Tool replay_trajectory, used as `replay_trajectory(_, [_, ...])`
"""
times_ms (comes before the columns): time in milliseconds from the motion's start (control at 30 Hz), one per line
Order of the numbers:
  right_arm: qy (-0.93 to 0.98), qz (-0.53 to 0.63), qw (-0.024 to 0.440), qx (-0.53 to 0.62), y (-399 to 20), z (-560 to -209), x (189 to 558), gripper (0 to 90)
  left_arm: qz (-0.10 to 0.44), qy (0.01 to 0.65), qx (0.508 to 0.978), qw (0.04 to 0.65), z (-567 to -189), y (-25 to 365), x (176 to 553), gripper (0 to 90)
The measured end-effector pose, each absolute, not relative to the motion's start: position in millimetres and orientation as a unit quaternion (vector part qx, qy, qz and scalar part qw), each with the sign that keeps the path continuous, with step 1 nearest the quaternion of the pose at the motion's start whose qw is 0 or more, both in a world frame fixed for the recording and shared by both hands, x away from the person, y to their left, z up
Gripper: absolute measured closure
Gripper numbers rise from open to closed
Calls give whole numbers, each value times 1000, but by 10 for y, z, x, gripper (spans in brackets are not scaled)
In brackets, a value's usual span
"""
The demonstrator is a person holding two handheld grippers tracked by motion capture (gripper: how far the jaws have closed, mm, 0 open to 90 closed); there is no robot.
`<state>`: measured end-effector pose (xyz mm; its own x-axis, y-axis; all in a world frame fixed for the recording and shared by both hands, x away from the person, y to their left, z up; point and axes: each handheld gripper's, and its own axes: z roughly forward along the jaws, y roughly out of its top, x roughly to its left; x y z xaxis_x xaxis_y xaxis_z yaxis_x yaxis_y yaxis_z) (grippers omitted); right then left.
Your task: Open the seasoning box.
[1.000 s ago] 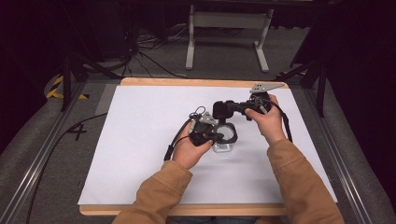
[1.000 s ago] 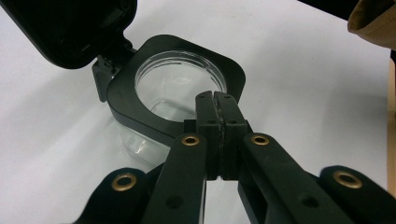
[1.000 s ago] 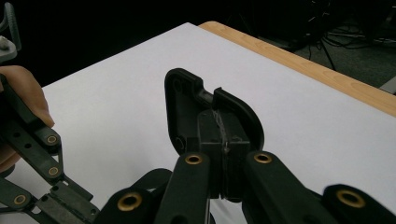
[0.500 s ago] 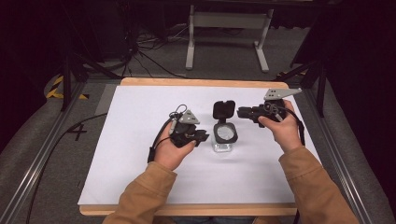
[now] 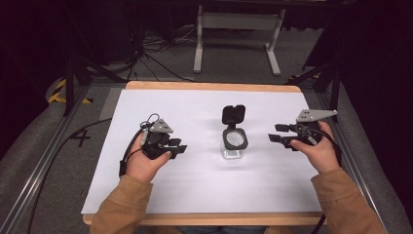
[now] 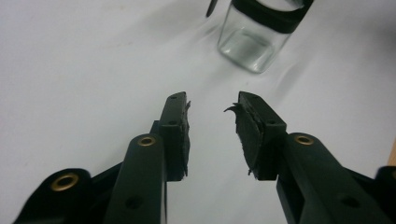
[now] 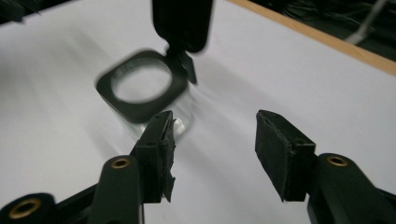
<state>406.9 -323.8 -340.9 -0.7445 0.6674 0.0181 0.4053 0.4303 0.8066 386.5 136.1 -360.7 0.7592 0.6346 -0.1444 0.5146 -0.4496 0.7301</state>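
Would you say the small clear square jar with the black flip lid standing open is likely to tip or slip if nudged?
The small clear square jar looks empty, so probably light and easily slid. Its raised black flip lid may make it top-heavy. Smooth walls could be slippery.

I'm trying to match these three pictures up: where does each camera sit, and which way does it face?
High view: above the person's side of the table, looking forward and down; both forearms, hands, left tool and right tool show, either side of the glass jar.
Left gripper view: rides on the left tool, looking along its parted jaws toward the jar.
Right gripper view: rides on the right tool, looking along its wide-open jaws; the jar stands beyond them, its lid flipped up.
All three views share the jar and white tabletop.
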Motion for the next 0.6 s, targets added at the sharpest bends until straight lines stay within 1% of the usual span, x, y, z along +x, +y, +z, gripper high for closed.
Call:
replay_trajectory(100, [832,404,158,347,-3401,-3524,4006,453,59,364,851,373,-3670,1484,3911,612])
replay_trajectory(233, [824,392,152,379,-3601,-3679,3957,453,60,376,856,349,-3751,1630,3954,584])
replay_trajectory(300, [818,394,140,394,-3686,-3763,3945,447,55,377,854,354,-3816,1702,3983,560])
replay_trajectory(367, [812,402,124,404,-3742,-3842,3938,433,53,376,849,367,-3893,1763,4011,496])
replay_trajectory(400, [811,403,124,405,-3764,-3875,3937,433,54,373,846,376,-3950,1793,4026,462])
replay_trajectory(467, [811,395,134,410,-3812,-3990,3947,411,62,369,848,375,-4067,1842,4055,429])
replay_trajectory(500, [813,390,135,411,-3823,-4027,3953,408,62,369,848,375,-4067,1842,4055,425])
replay_trajectory(533, [816,383,152,406,-3854,-4088,3970,407,64,371,856,354,-4184,1883,4083,418])
replay_trajectory(600, [812,372,158,421,-3911,-4183,3987,402,71,381,851,355,-4256,1910,4106,410])
